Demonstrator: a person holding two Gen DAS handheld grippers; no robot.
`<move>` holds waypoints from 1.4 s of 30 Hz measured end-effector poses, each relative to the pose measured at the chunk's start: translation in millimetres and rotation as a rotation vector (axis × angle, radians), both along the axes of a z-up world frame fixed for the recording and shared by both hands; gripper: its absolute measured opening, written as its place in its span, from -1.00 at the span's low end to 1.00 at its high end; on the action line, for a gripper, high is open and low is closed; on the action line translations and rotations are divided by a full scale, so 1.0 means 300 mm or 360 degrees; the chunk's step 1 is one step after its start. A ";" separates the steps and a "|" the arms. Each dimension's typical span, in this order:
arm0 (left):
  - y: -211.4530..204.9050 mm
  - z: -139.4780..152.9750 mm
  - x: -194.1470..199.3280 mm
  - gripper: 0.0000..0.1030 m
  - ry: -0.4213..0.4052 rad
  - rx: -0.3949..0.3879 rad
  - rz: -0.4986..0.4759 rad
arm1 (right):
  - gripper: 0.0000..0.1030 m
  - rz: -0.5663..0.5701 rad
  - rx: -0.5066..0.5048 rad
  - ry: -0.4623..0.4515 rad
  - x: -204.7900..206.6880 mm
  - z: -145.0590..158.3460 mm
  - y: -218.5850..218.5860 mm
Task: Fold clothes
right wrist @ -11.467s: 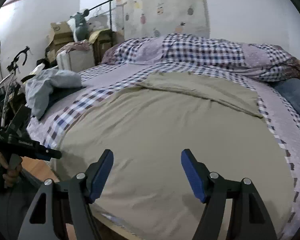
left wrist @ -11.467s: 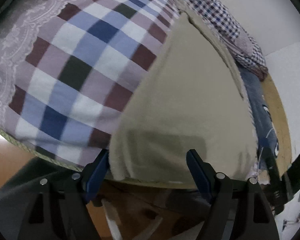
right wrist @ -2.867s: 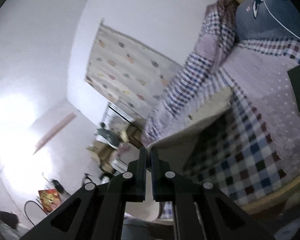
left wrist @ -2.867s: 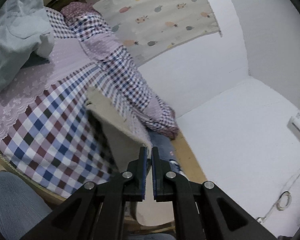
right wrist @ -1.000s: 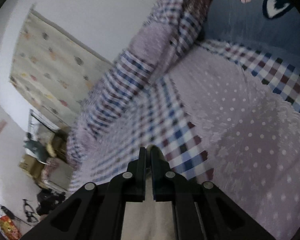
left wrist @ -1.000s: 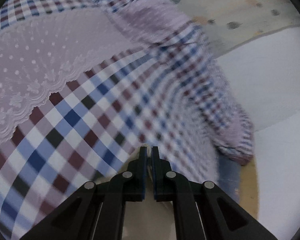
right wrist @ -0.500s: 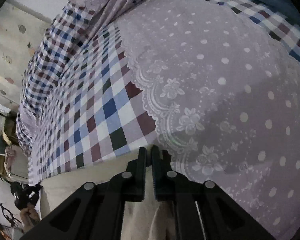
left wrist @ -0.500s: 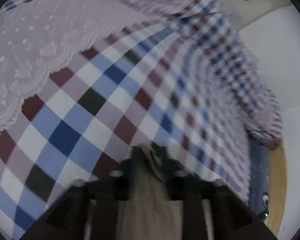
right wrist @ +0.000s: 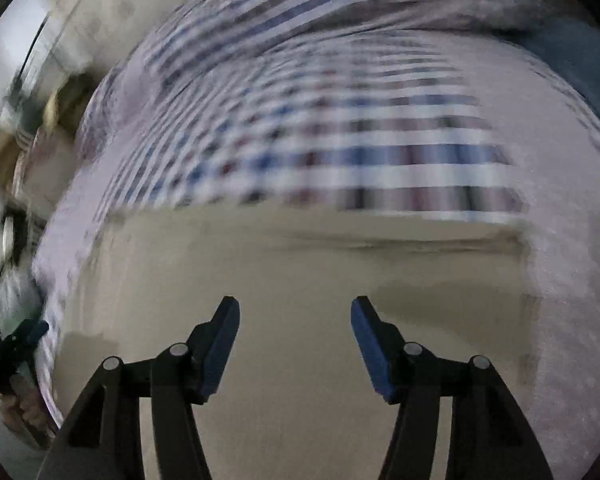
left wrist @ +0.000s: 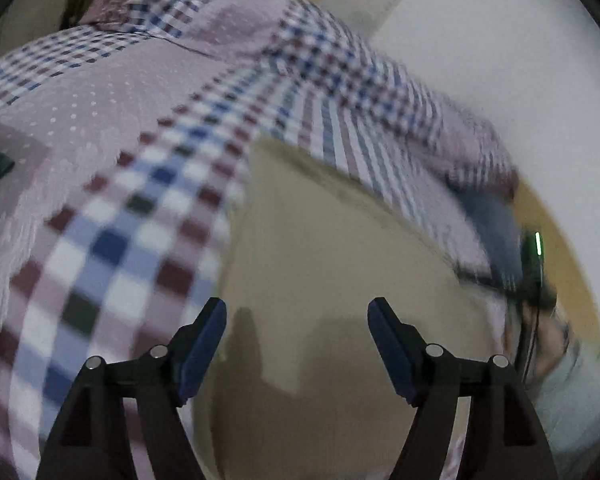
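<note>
The beige garment (left wrist: 320, 280) is plain khaki, unpatterned. Beside it the bedsheet (left wrist: 112, 248) shows a check of blue, maroon, white and dark green, and beyond that check a mauve band (left wrist: 80, 120) with pale dots and a lace-like edge. At the far side of the garment, the quilt (left wrist: 320, 64) repeats a smaller check. The gripper pads (left wrist: 202, 344) are blue on black arms.

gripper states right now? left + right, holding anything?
Left gripper: open, jaws just opened, nothing between them; beige garment lies on the bed below.
Right gripper: open, jaws just opened, empty, over the same garment.
</note>
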State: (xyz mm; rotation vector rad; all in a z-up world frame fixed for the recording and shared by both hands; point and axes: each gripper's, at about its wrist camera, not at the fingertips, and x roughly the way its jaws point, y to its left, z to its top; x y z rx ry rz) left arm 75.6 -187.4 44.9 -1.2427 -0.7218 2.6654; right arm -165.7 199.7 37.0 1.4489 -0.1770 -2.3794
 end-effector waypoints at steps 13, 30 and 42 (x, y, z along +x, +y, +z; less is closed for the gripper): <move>-0.053 -0.058 0.098 -0.12 -0.0092 -0.0014 0.0122 | 0.11 -0.0061 0.0326 0.0154 -0.326 -0.028 -0.301; -0.189 -0.101 0.311 -0.12 -0.0114 0.0206 0.0265 | 0.19 -0.0496 -0.0368 0.0229 0.488 0.184 0.401; -0.020 -0.074 0.325 -0.54 -0.0056 -0.0524 0.0008 | 0.22 -0.0853 -0.0562 0.0317 0.996 0.006 0.690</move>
